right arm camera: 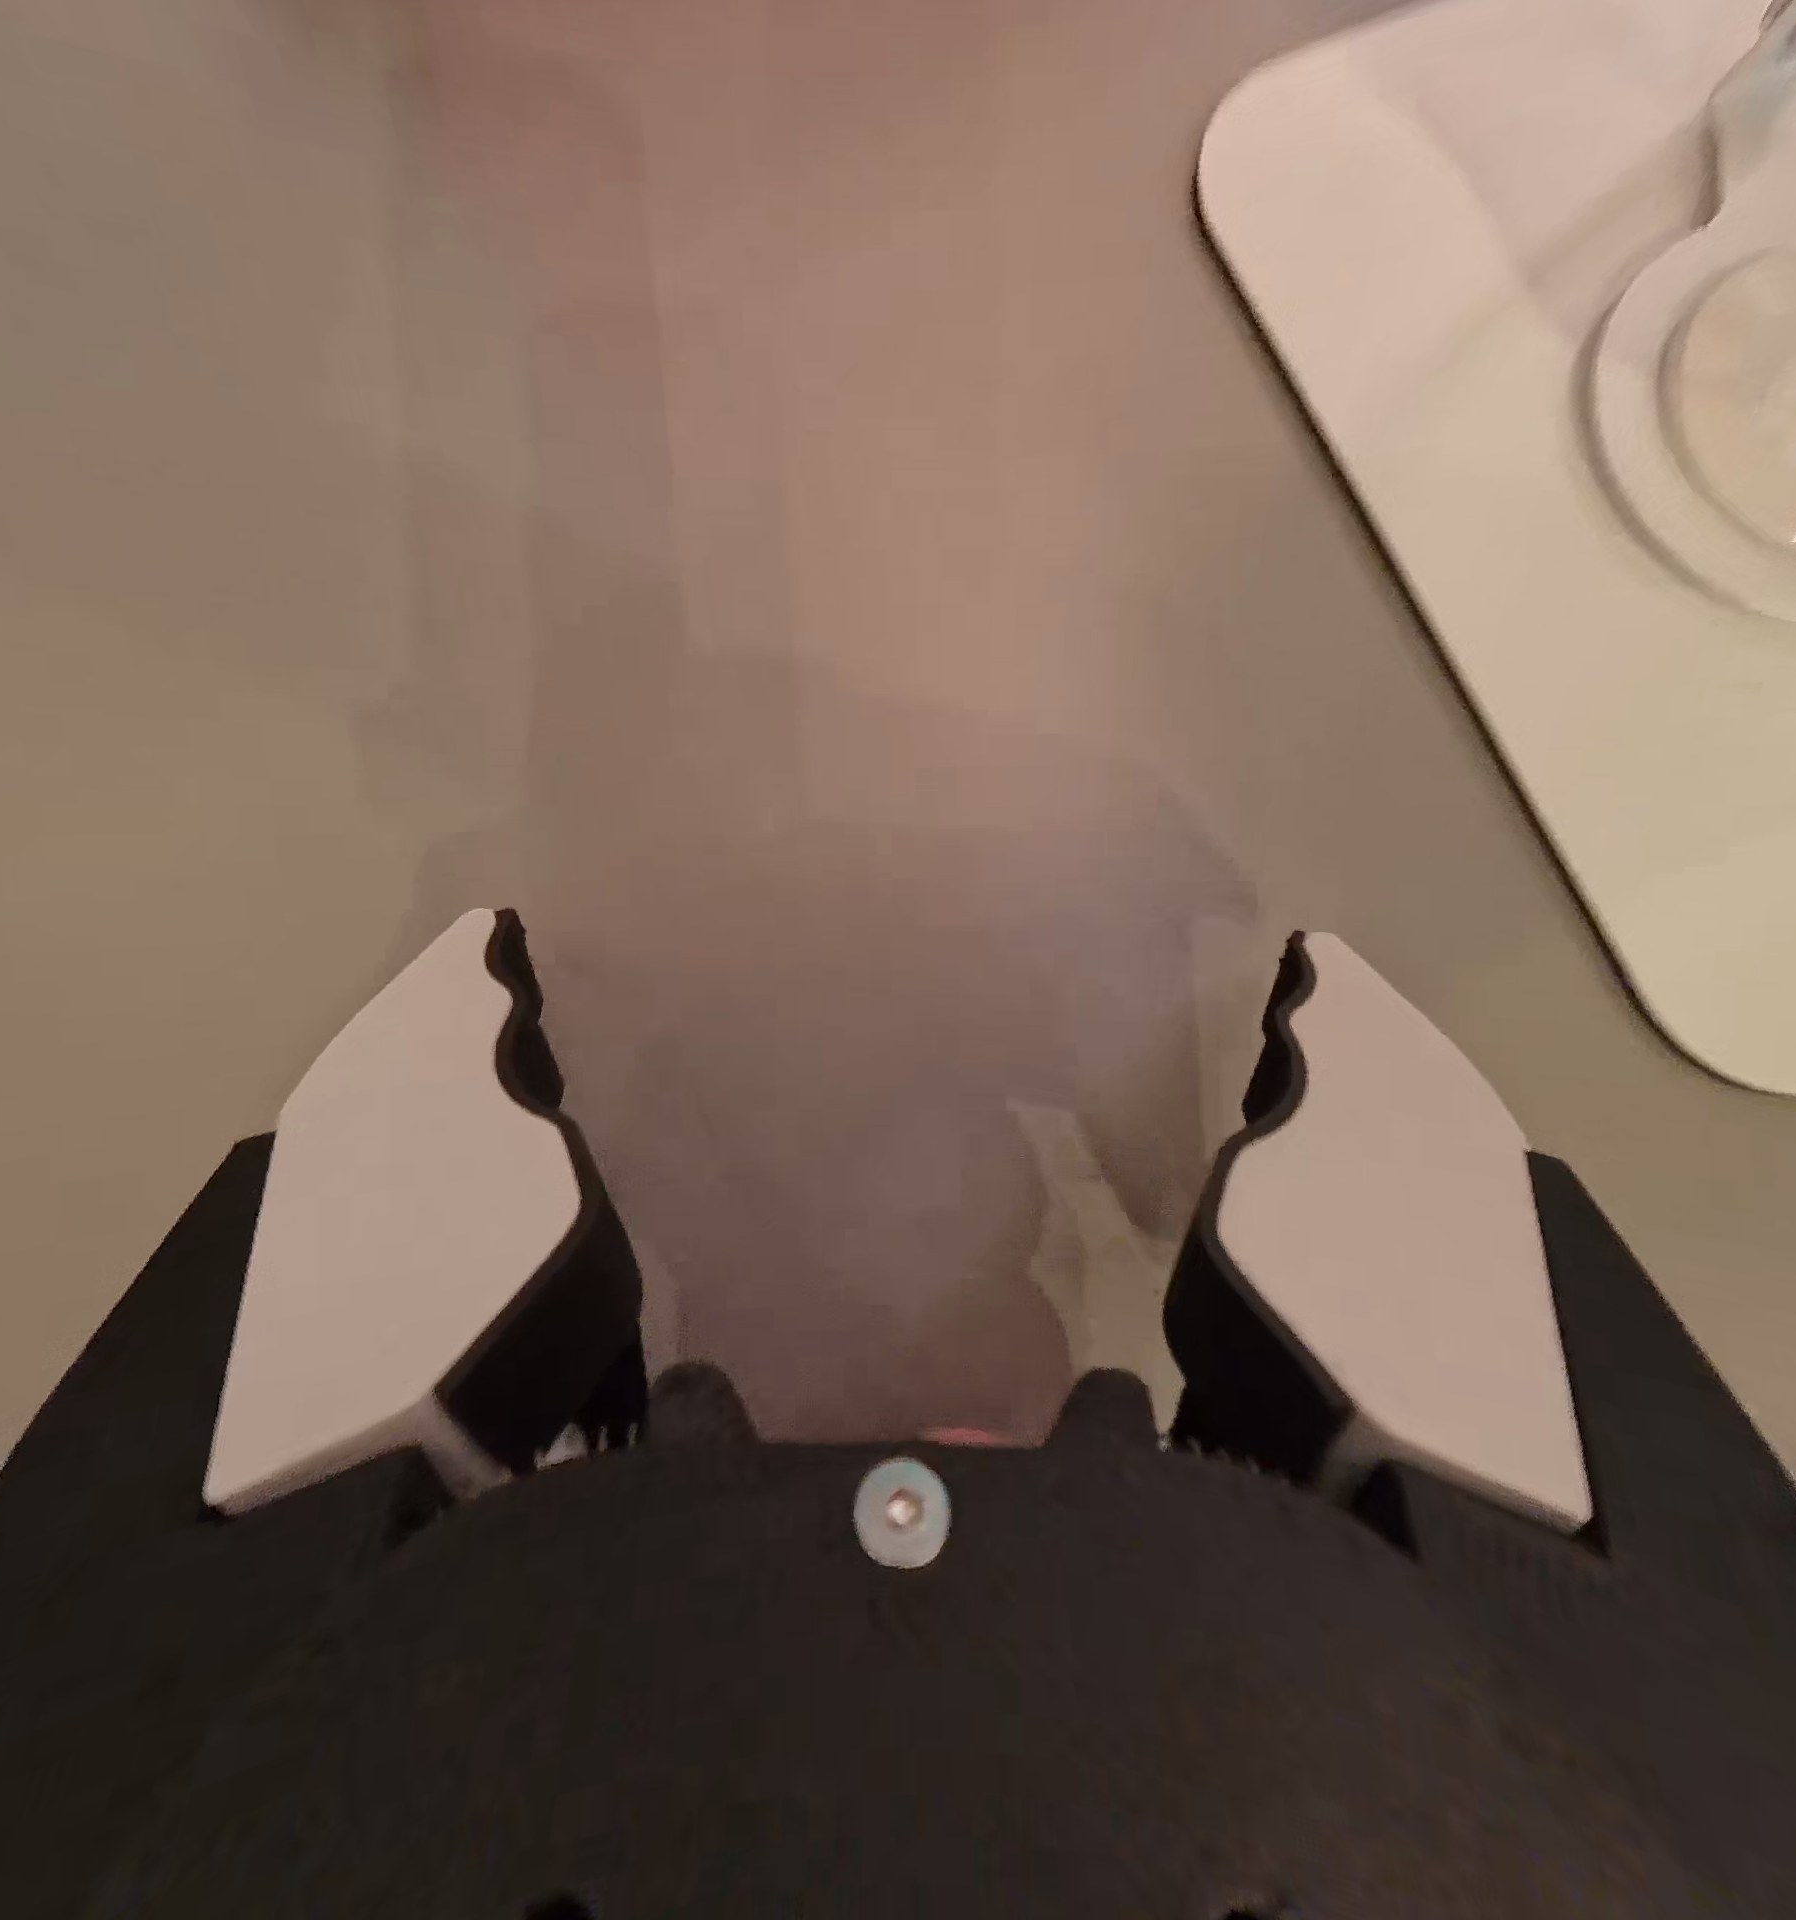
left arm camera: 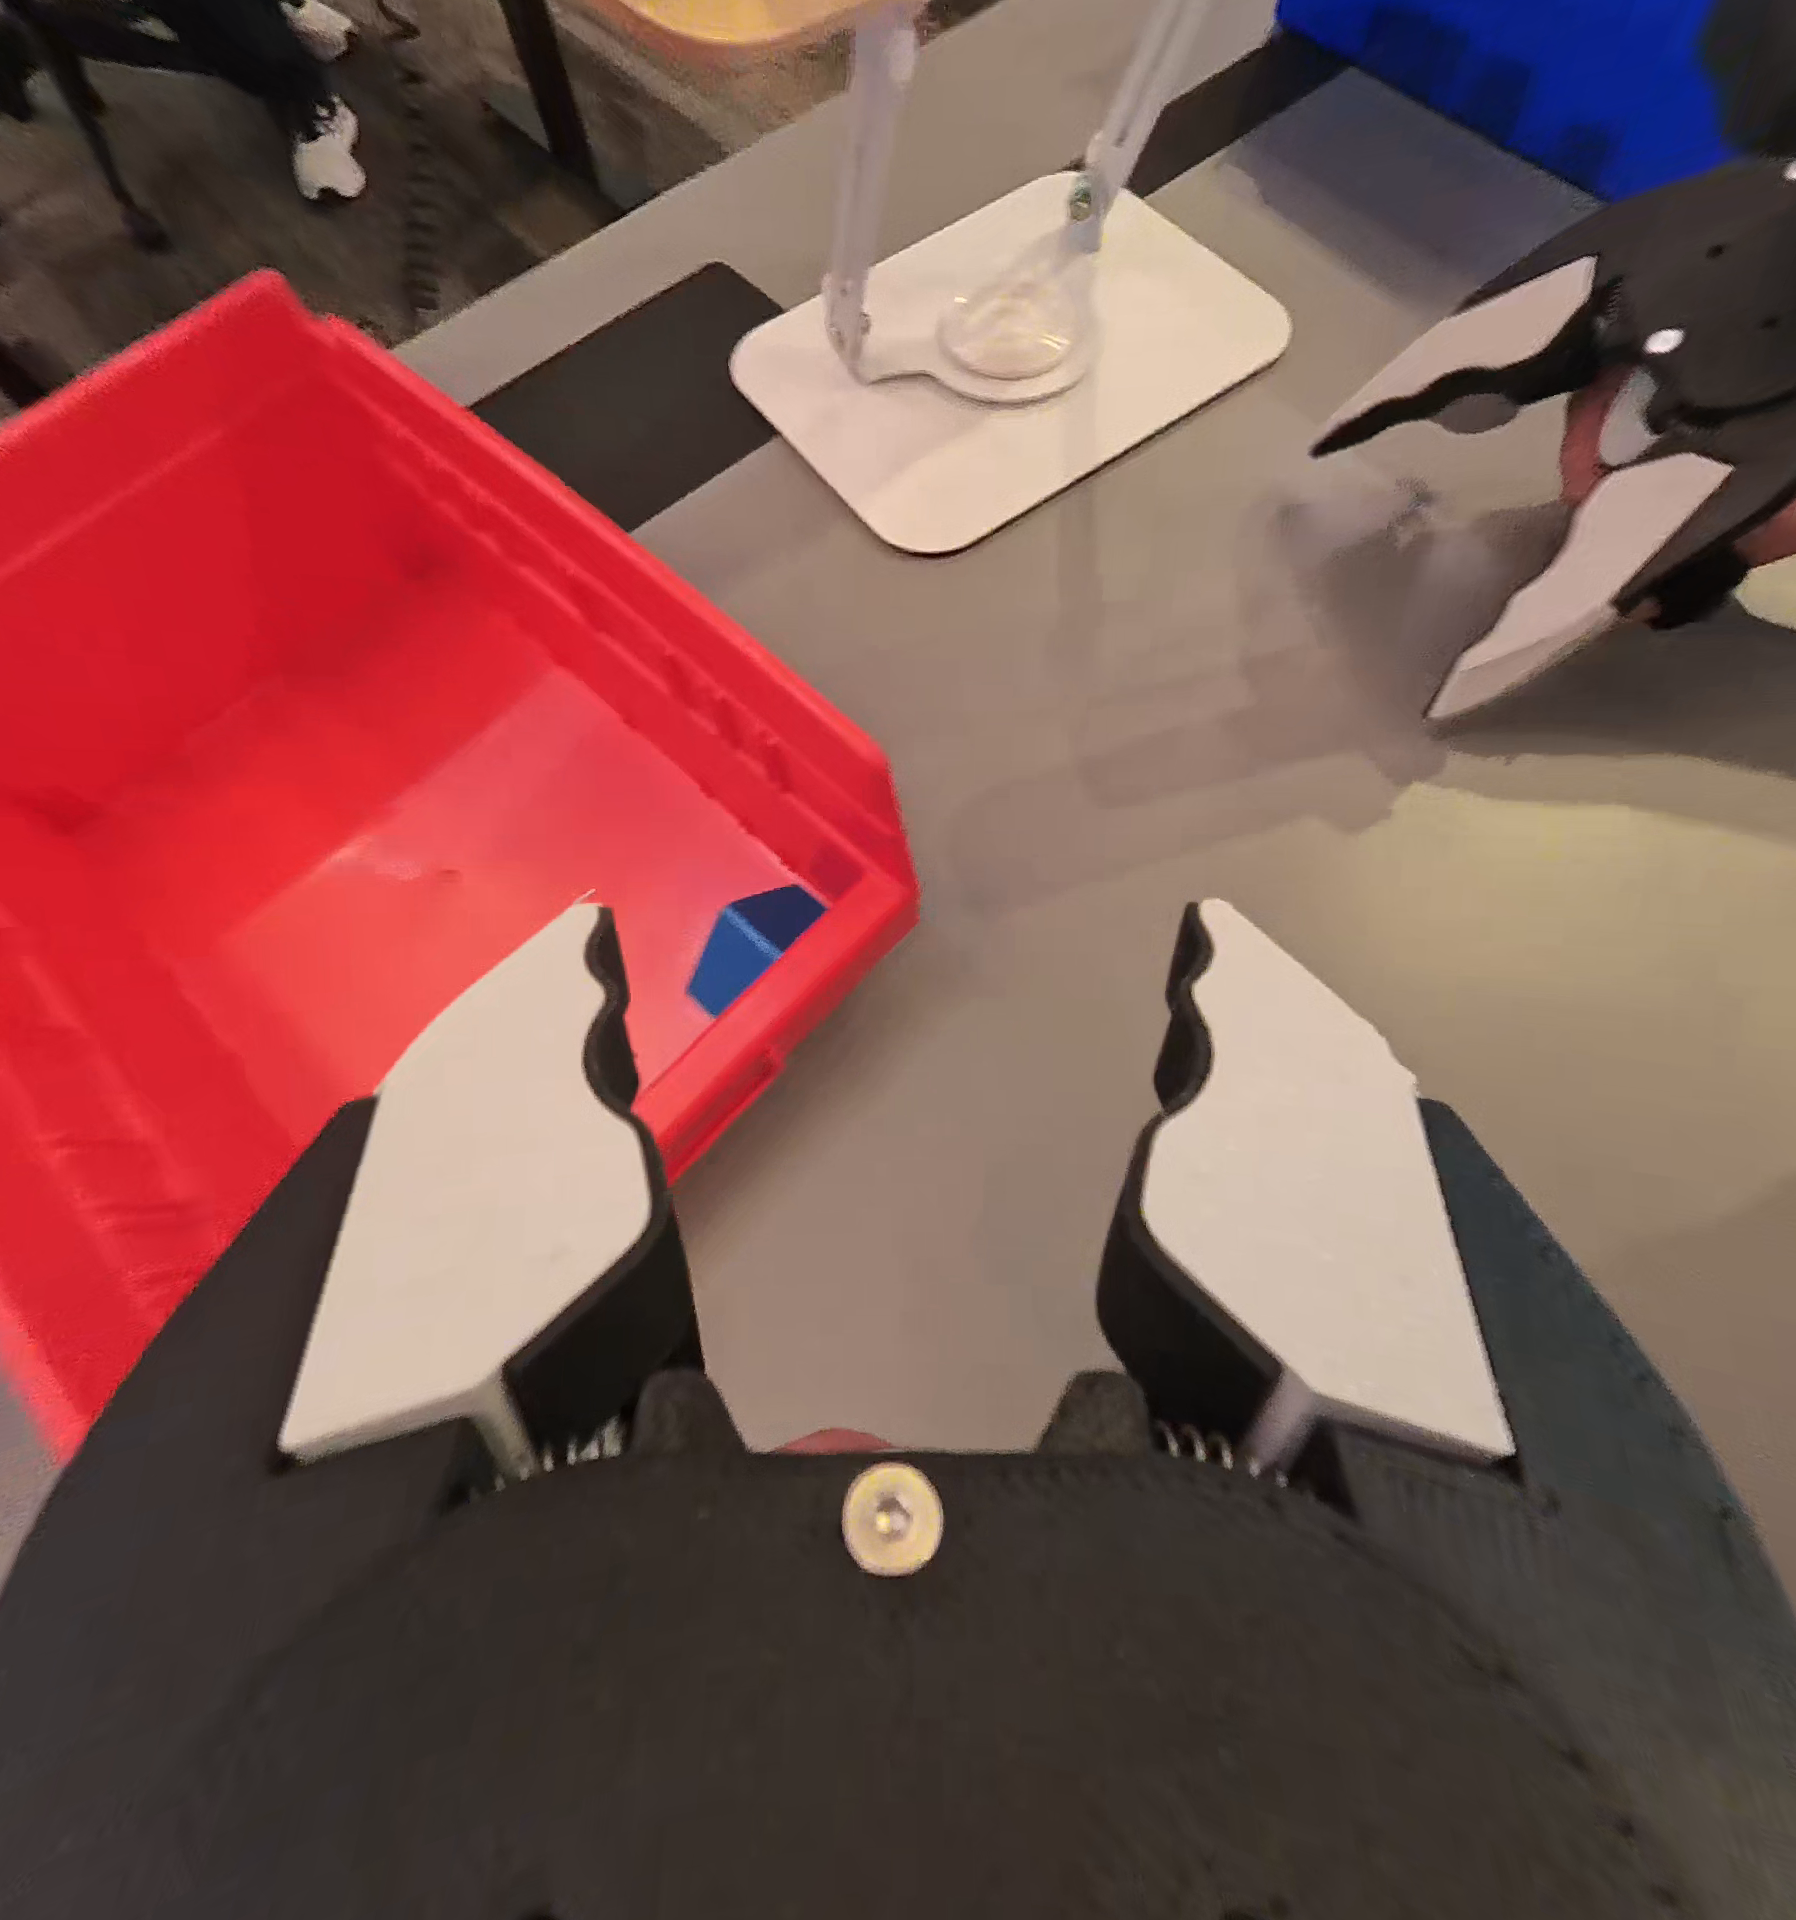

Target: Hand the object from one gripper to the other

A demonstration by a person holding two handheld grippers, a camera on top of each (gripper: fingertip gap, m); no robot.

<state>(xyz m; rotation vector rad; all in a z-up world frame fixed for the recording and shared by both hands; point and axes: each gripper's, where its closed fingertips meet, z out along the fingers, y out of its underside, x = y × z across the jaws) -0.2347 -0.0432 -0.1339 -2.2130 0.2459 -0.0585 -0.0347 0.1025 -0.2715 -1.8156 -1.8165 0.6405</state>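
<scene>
Both my claws are spread wide with nothing in them. The blue block (left arm camera: pixel 754 951) sits in the near corner of the red bin (left arm camera: pixel 250 675), just ahead-left of my left gripper (left arm camera: pixel 899 925). My right gripper (left arm camera: pixel 1393 582) hovers well off to the right, so left's closer.

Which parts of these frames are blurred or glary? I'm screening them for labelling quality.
Left wrist view: red bin and blue block fairly sharp; right gripper slightly smeared, hazy shadow beneath. Right wrist view: table soft, reddish sheen; white mat edge motion-blurred.
</scene>
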